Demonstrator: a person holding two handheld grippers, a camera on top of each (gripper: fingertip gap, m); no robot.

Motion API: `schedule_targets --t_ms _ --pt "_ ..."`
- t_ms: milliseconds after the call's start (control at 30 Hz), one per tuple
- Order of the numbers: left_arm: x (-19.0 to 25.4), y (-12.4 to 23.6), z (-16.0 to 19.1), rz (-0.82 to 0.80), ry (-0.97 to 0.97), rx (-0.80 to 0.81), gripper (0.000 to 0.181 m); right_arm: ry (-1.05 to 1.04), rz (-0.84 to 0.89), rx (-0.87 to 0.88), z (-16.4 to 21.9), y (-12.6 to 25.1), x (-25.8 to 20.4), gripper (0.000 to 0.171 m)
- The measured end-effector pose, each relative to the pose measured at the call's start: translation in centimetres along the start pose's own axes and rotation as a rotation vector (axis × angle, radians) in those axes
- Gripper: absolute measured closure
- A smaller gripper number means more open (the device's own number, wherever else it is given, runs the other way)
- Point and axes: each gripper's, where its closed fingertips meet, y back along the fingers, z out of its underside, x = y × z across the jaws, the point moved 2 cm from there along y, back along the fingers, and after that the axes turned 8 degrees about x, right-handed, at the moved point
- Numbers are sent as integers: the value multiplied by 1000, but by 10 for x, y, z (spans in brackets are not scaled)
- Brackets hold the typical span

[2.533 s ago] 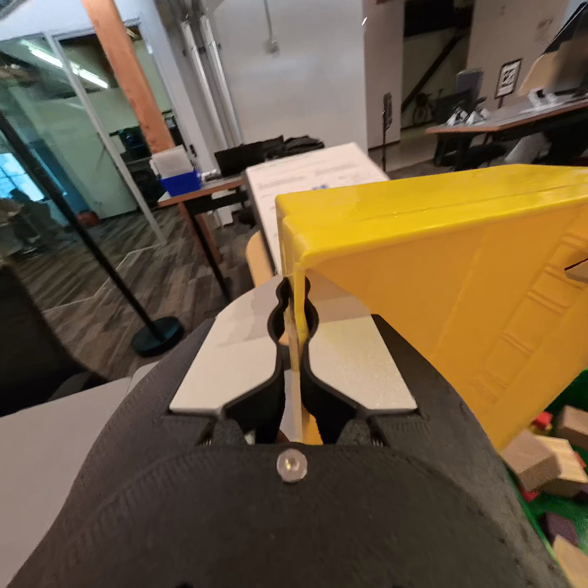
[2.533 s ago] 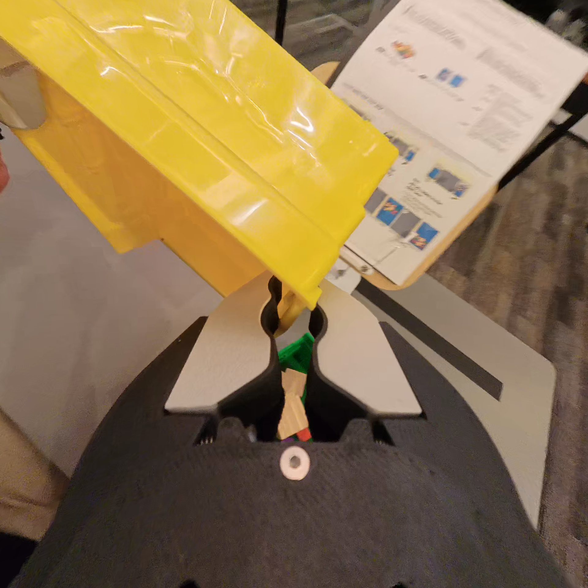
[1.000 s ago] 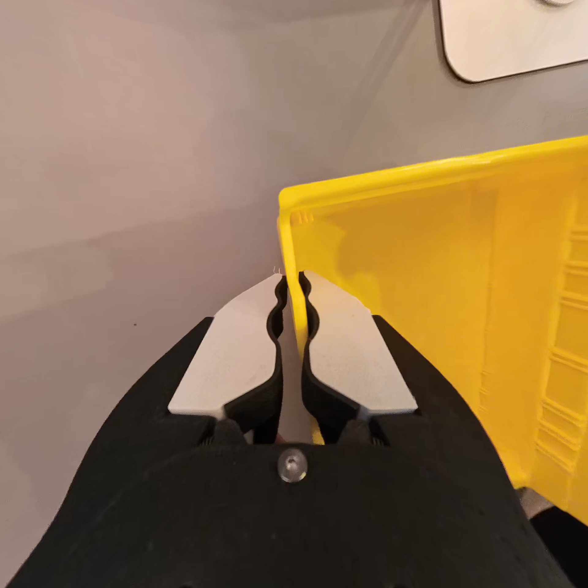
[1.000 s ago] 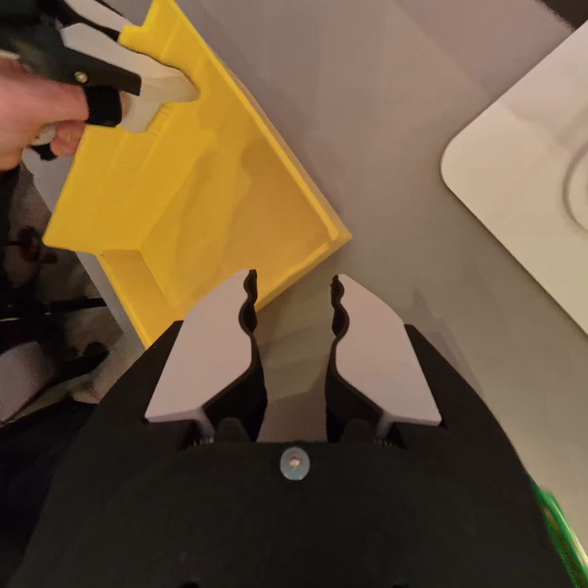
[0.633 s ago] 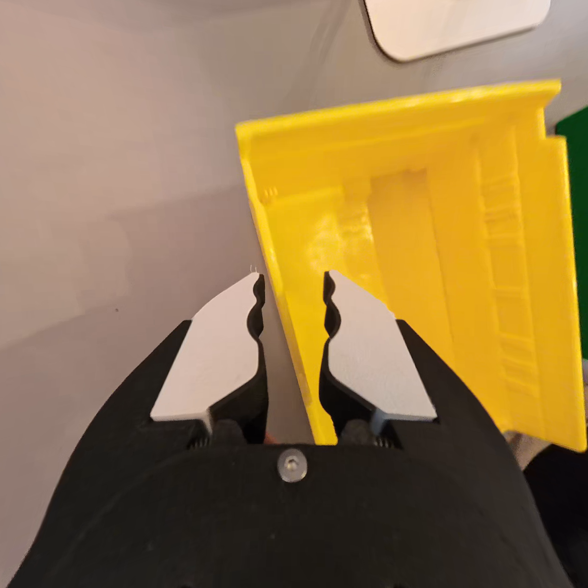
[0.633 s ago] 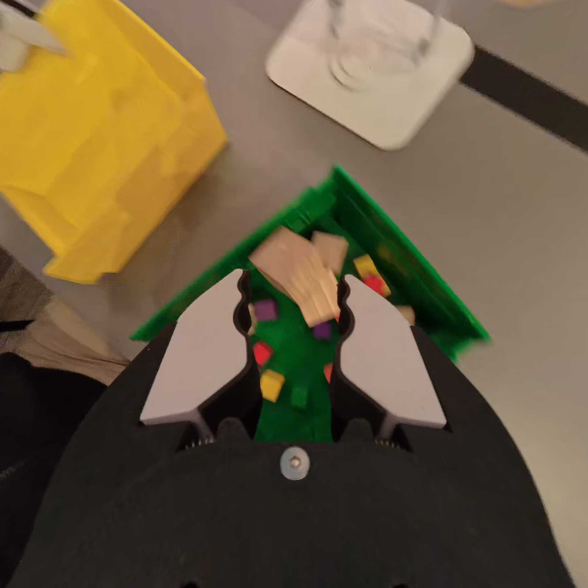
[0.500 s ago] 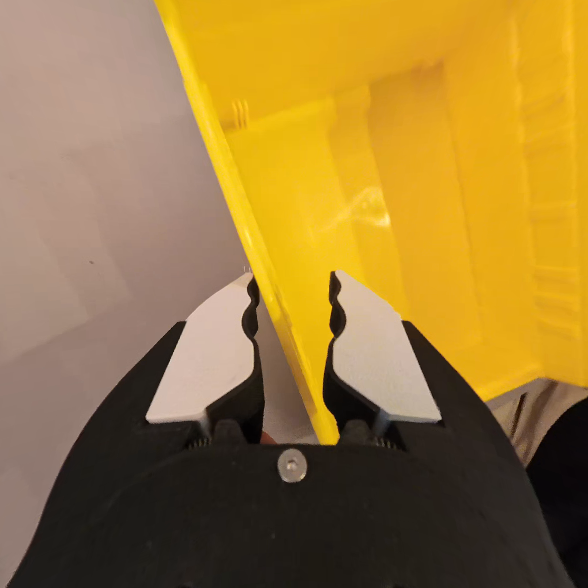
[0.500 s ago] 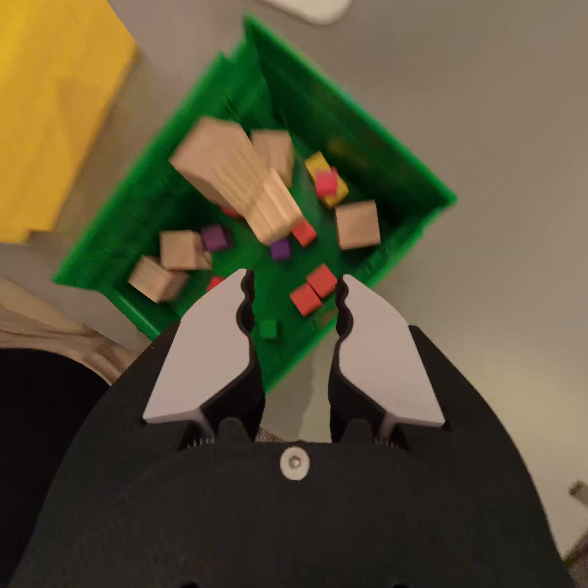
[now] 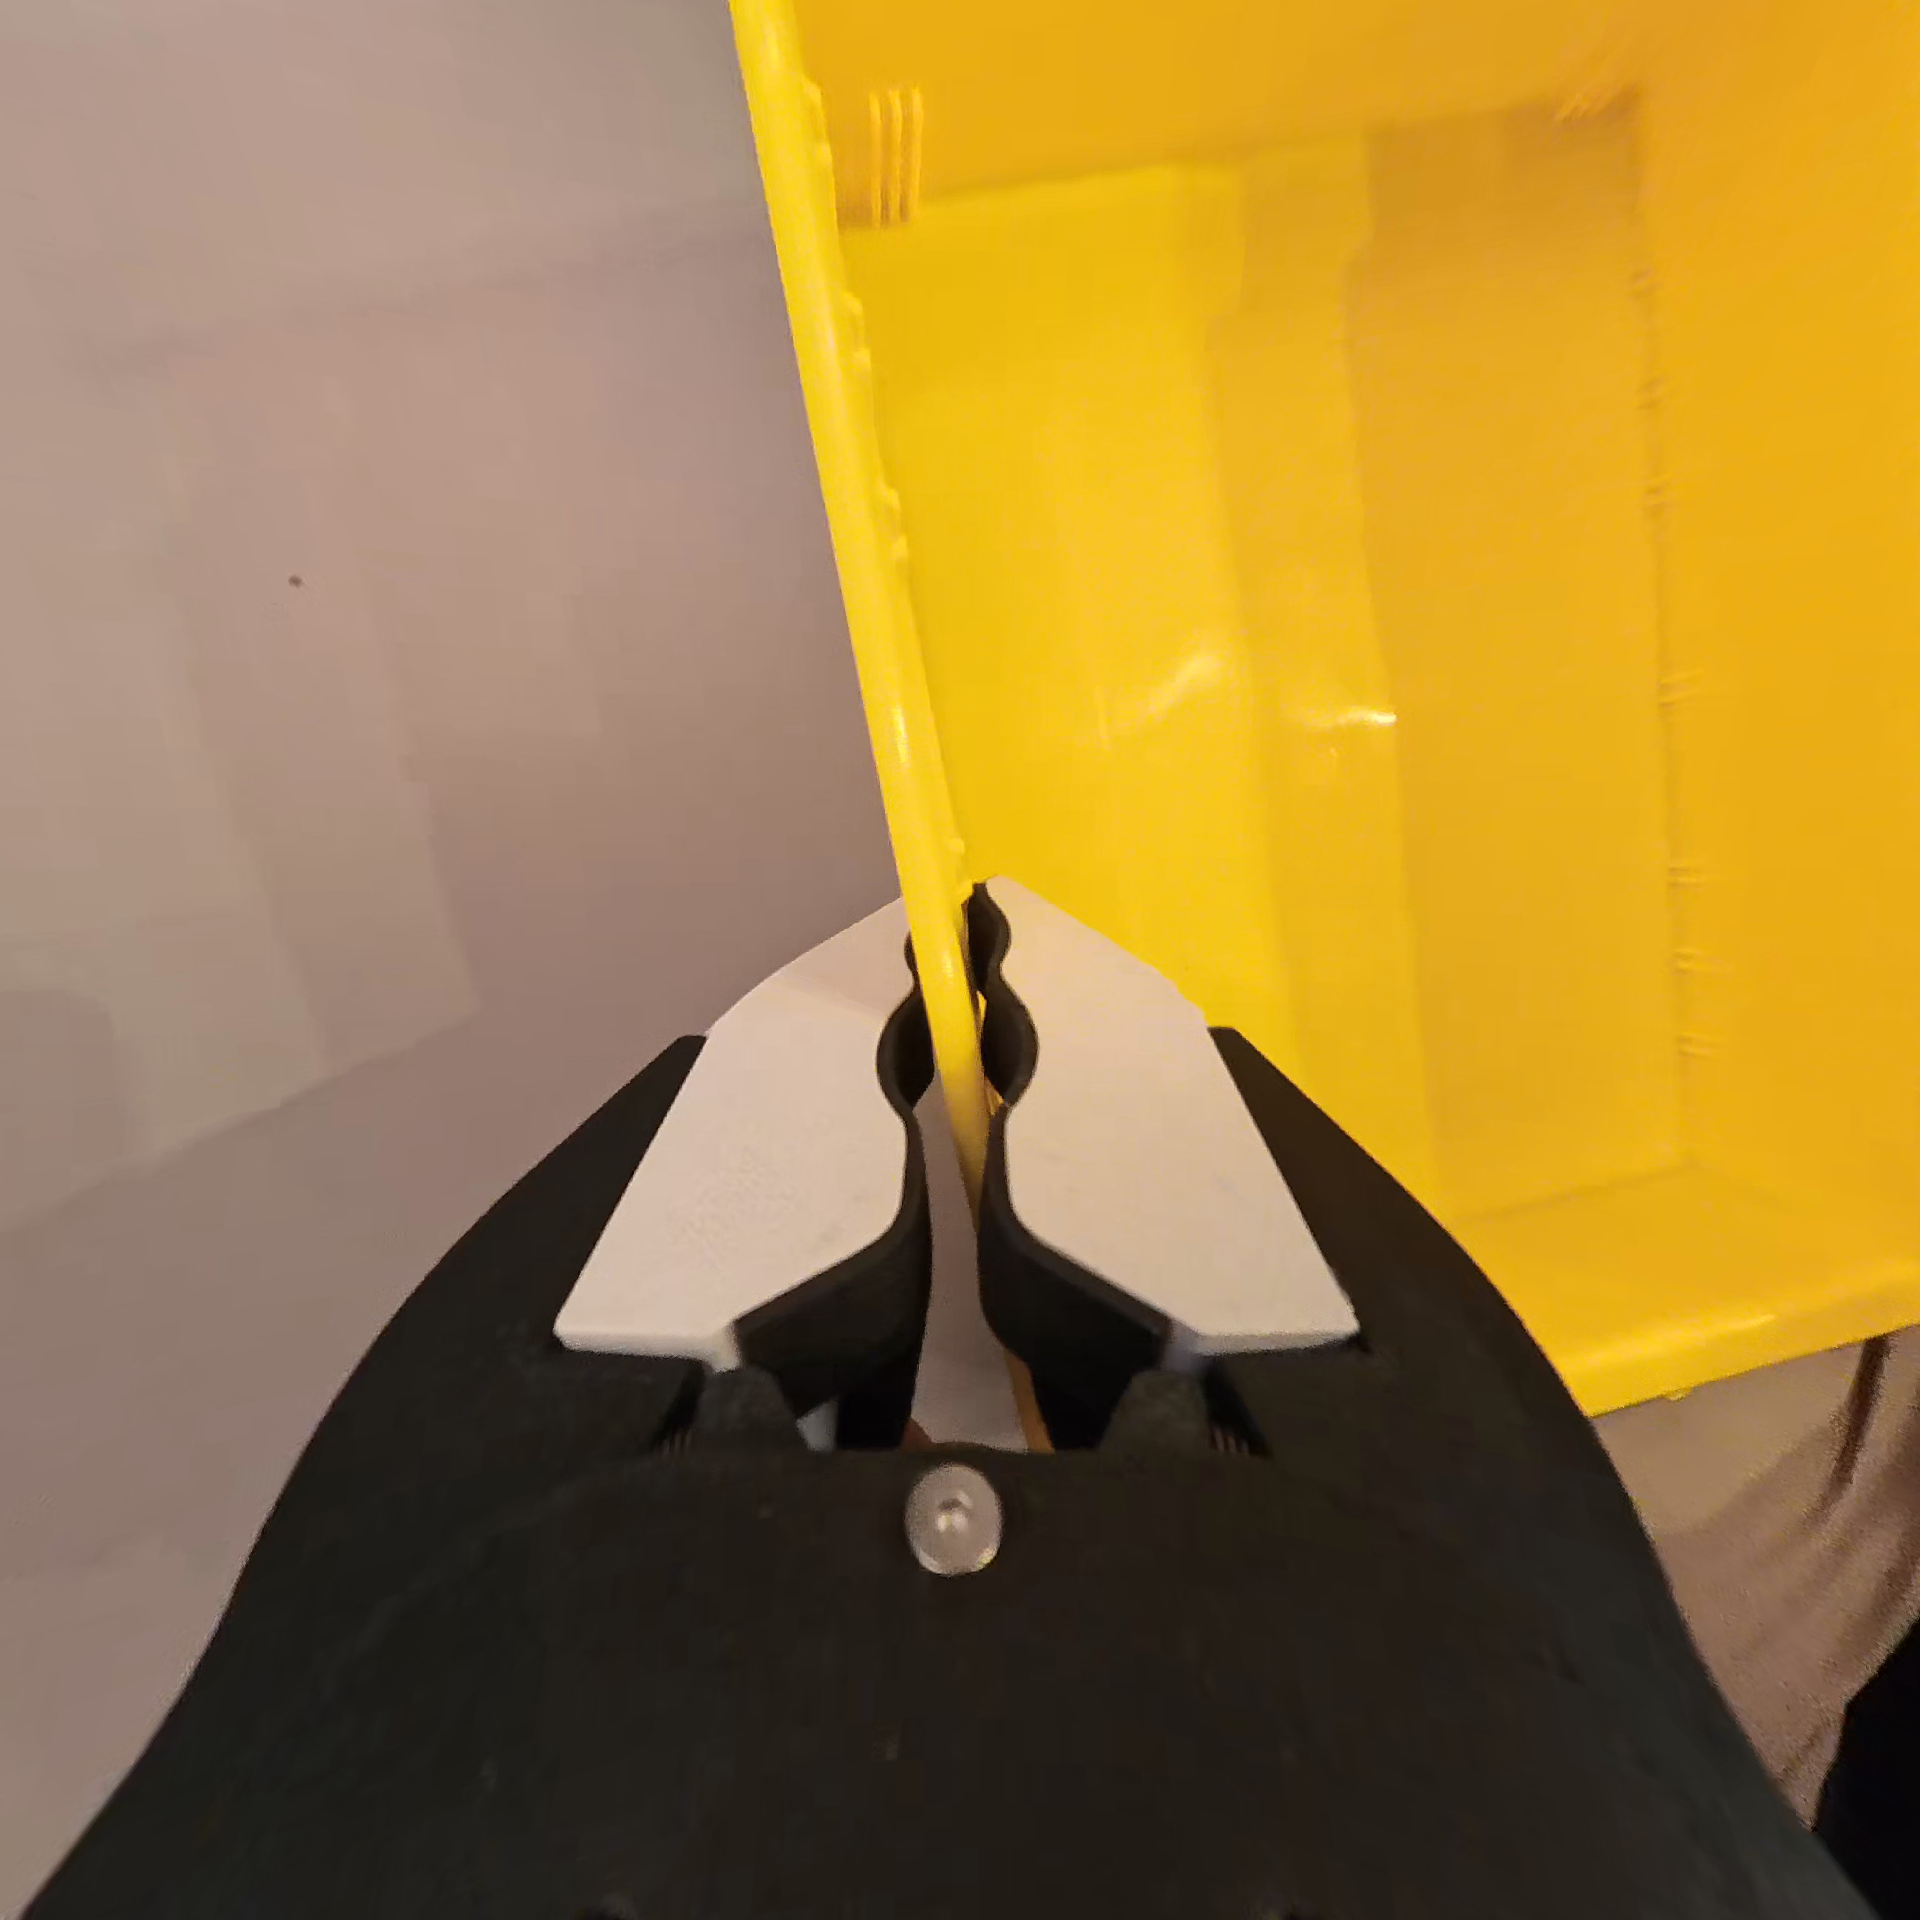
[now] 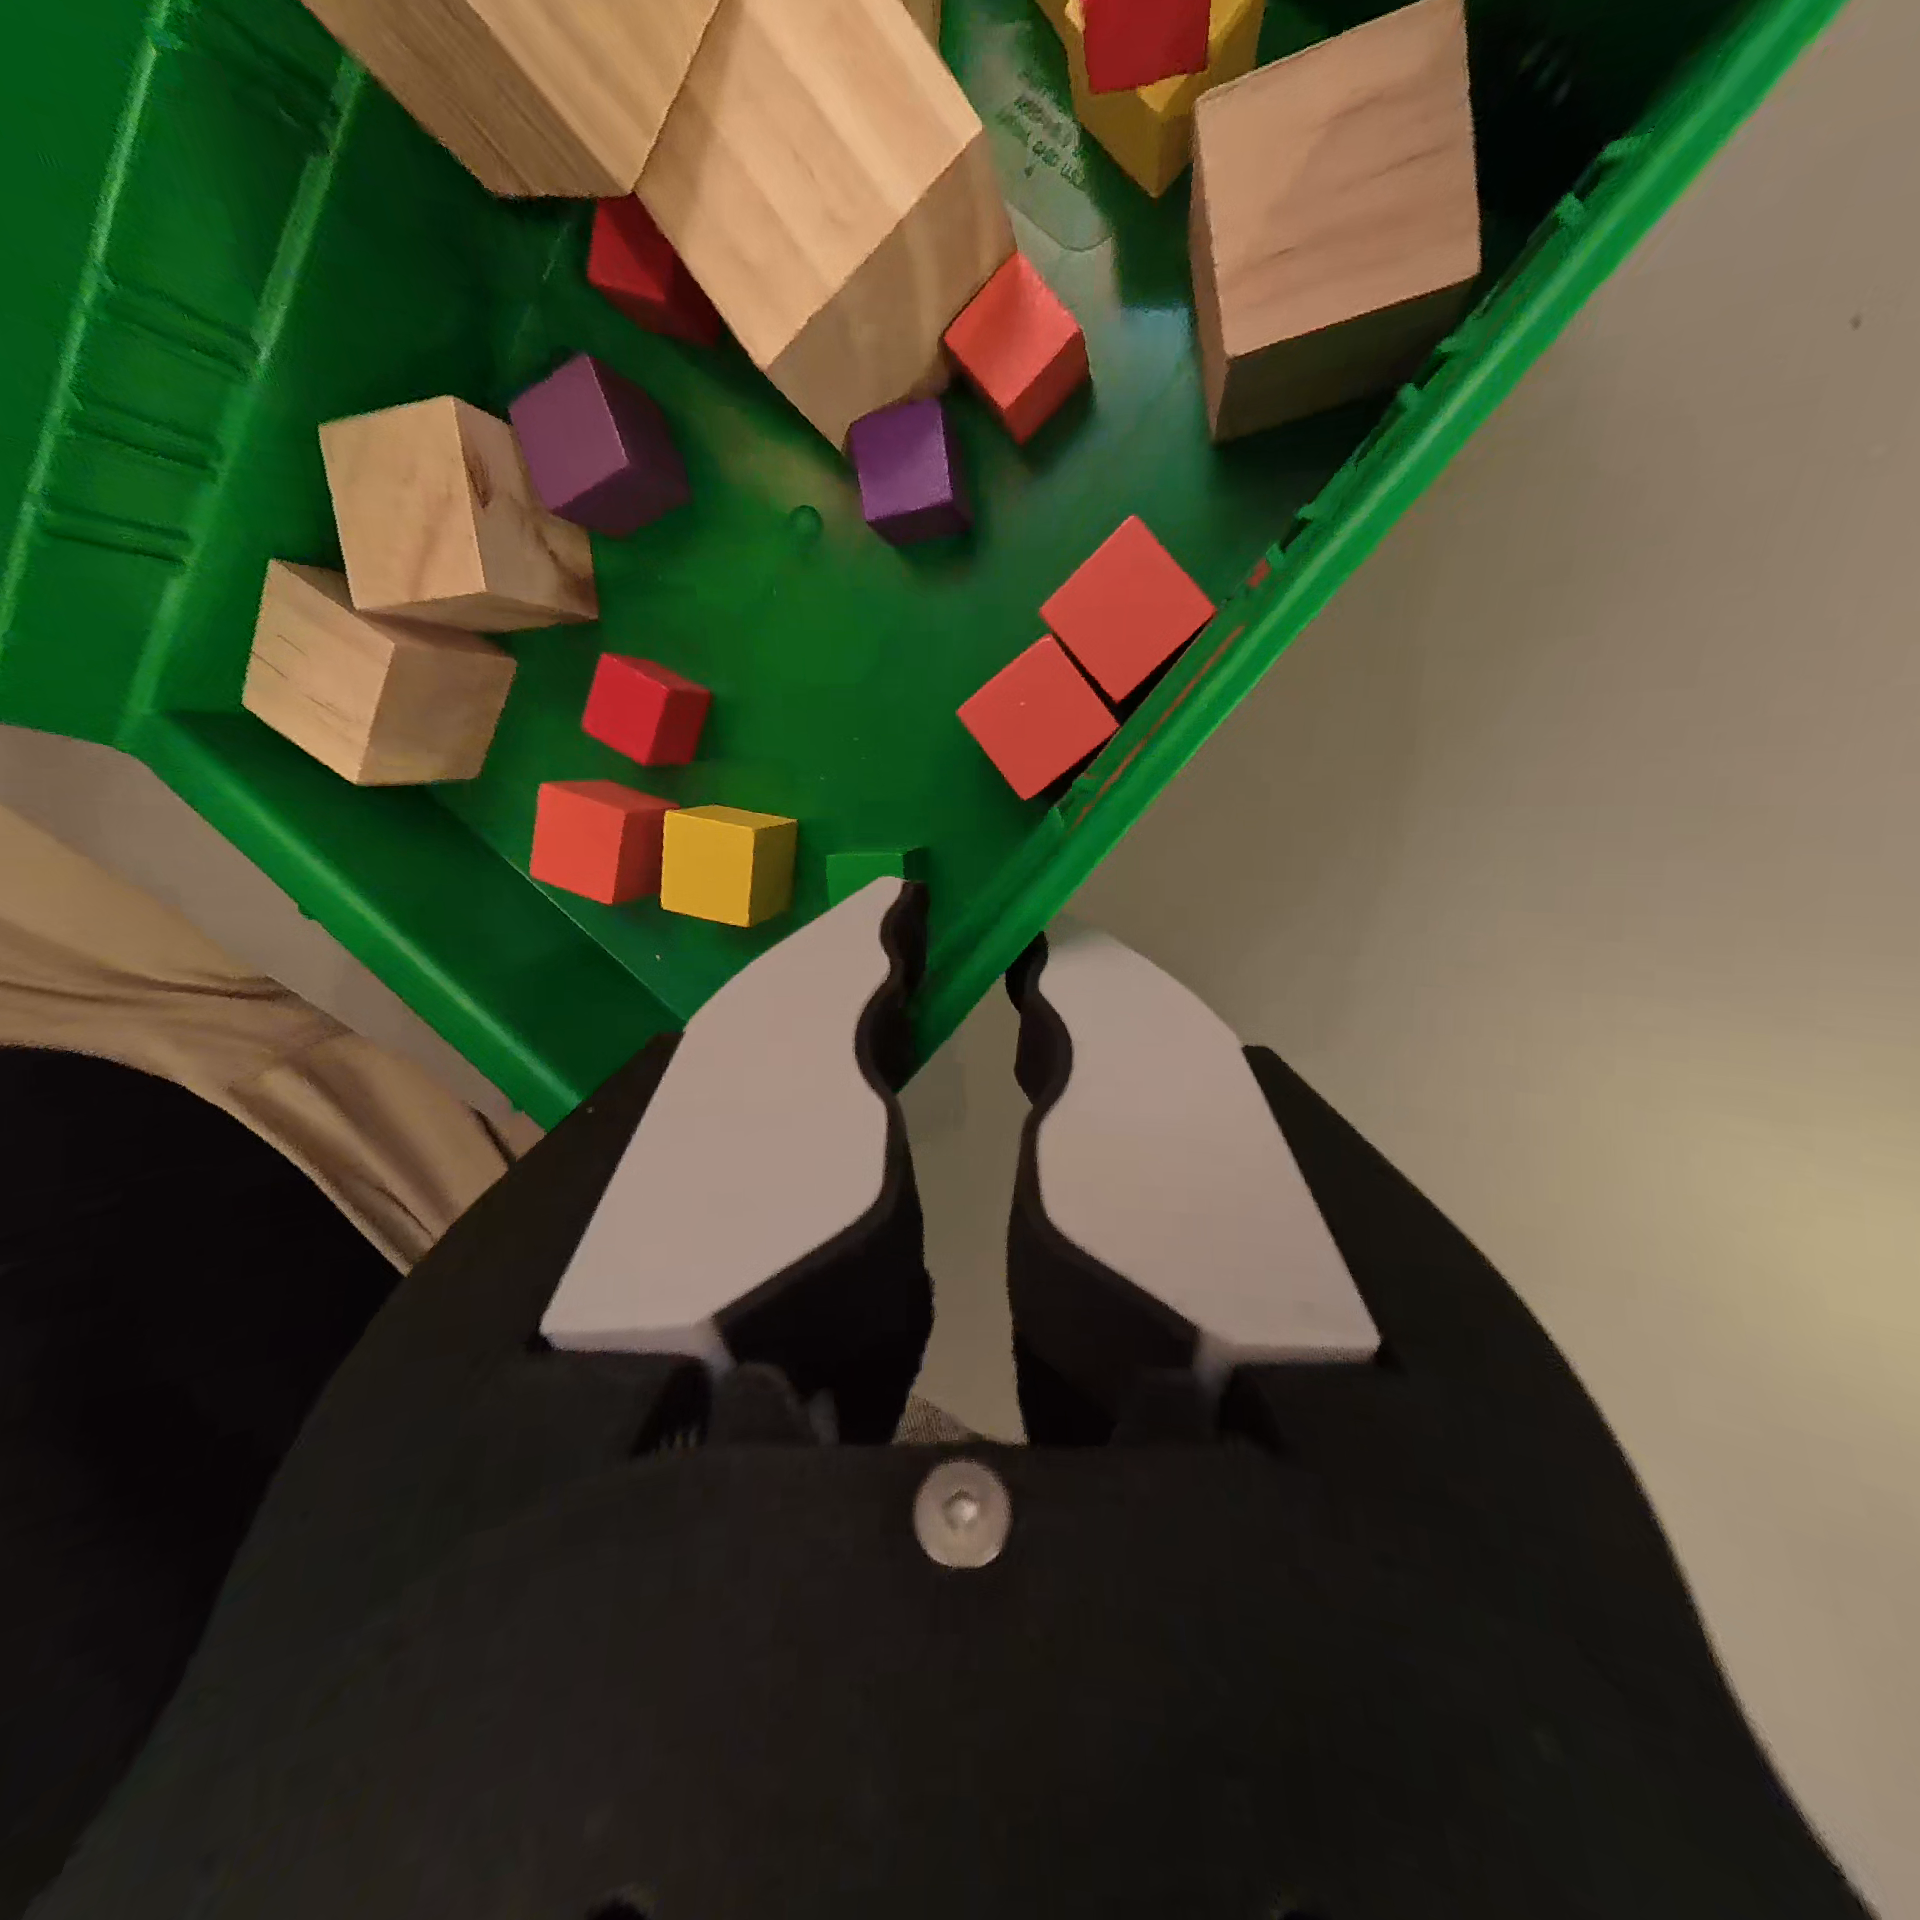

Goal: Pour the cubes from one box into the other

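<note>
In the left wrist view, the left gripper [image 9: 961, 925] was clamped on the thin side wall of the yellow box [image 9: 1351, 623], the rim edge pinched between the wavy pads at the centre of the frame. That wall ran from the fingertips toward twelve o'clock, so the box's long axis lay along the fingers, with its hollow opening toward three o'clock. What showed of the inside was bare — no cubes. The grey table [image 9: 364, 623] filled the side from nine to eleven o'clock.

In the right wrist view, the right gripper [image 10: 961, 935] had its fingers a little apart, straddling the near corner of the green box [image 10: 1351, 540]: the left finger sat over the inside, the right finger outside over the table, and the rim passed into the gap. Whether either pad touched the rim could not be told. The rim ran off toward one o'clock. Beyond the tips, toward eleven and twelve o'clock, the cubes [image 10: 1122, 608] lay on the green floor — small red, yellow and purple ones nearest, larger plain wooden blocks [image 10: 810, 177] farther up.

The right gripper was the nearer one to the loaded box, and closing on that rim looked like the coming step.
</note>
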Motion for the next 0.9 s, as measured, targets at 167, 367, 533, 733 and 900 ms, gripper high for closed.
schedule_targets --t_ms 167,367,533,733,900 --pt "-20 28 8 7 72 78 177 12 -64 26 -32 -26 -32 162" --pt "-50 89 2 -8 188 246 177 59 -153 62 -81 -71 -92 162" --pt "-50 152 -25 18 218 417 178 109 -260 113 -125 -113 -159 158" --pt "-6 179 -67 85 142 481 177 115 -488 194 -151 -111 -216 139" --pt "72 150 -112 224 53 467 173 24 -520 336 -152 -45 -163 131"
